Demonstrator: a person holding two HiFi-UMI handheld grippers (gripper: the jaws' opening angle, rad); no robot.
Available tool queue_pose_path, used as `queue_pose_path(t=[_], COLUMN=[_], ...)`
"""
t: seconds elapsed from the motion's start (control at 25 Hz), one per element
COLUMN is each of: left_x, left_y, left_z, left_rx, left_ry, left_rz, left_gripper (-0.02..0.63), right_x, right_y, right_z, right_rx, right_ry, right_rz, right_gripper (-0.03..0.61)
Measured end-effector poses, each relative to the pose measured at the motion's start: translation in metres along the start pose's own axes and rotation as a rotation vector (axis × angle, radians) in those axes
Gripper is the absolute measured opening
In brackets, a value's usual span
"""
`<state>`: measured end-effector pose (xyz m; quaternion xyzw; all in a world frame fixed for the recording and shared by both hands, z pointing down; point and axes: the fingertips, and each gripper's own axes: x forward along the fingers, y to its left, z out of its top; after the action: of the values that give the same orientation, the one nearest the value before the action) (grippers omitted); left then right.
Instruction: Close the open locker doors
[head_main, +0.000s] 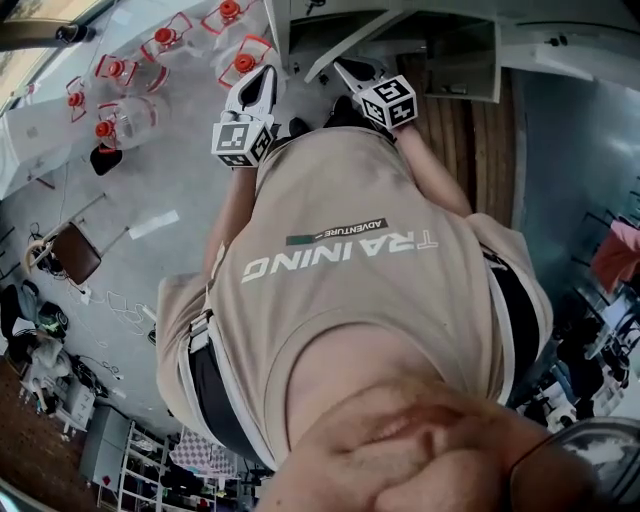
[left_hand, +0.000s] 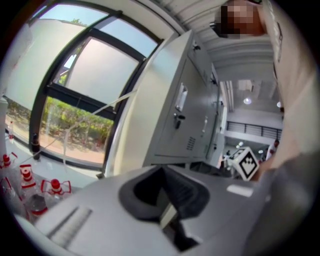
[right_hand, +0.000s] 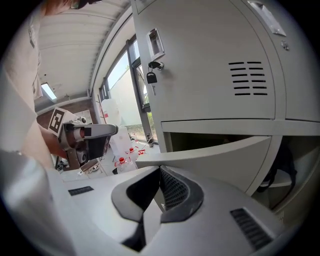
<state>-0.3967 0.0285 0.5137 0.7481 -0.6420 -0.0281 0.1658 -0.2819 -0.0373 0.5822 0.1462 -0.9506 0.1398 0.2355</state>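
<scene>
The grey lockers (head_main: 440, 40) stand in front of me, and one open door (head_main: 352, 42) juts out edge-on toward me. In the right gripper view that open lower door (right_hand: 220, 155) hangs just ahead of the jaws, under a closed upper door (right_hand: 210, 65) with a small key (right_hand: 151, 78) in its lock. My right gripper (right_hand: 156, 202) is shut and empty, close to the open door's edge (head_main: 350, 70). My left gripper (head_main: 262, 75) is held beside it, shut and empty (left_hand: 167, 210), and faces a closed locker door (left_hand: 182, 115).
Several red-capped water bottles (head_main: 150, 60) stand on the floor left of the lockers, seen also low in the left gripper view (left_hand: 30, 185). A large window (left_hand: 85, 95) lies to the left. Another locker compartment (head_main: 465, 60) stands open to the right.
</scene>
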Motion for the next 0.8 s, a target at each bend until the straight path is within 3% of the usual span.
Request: queue_pose_path(t=[0.2,0.8], left_x=[0.002,-0.004], left_y=[0.013,0.054], left_z=[0.010,0.009], left_rx=[0.032,-0.006], left_ry=[-0.012,-0.004], left_rz=[0.017,0.075], left_gripper=[0.008,0.008], right_x=[0.026,0.079], right_y=[-0.007,-0.028], right_z=[0.018,0.052], right_rx=[-0.017,-0.039], right_ry=[-0.004,-0.016], right_rz=[0.005,0.005], right_gripper=[0.014,0.014])
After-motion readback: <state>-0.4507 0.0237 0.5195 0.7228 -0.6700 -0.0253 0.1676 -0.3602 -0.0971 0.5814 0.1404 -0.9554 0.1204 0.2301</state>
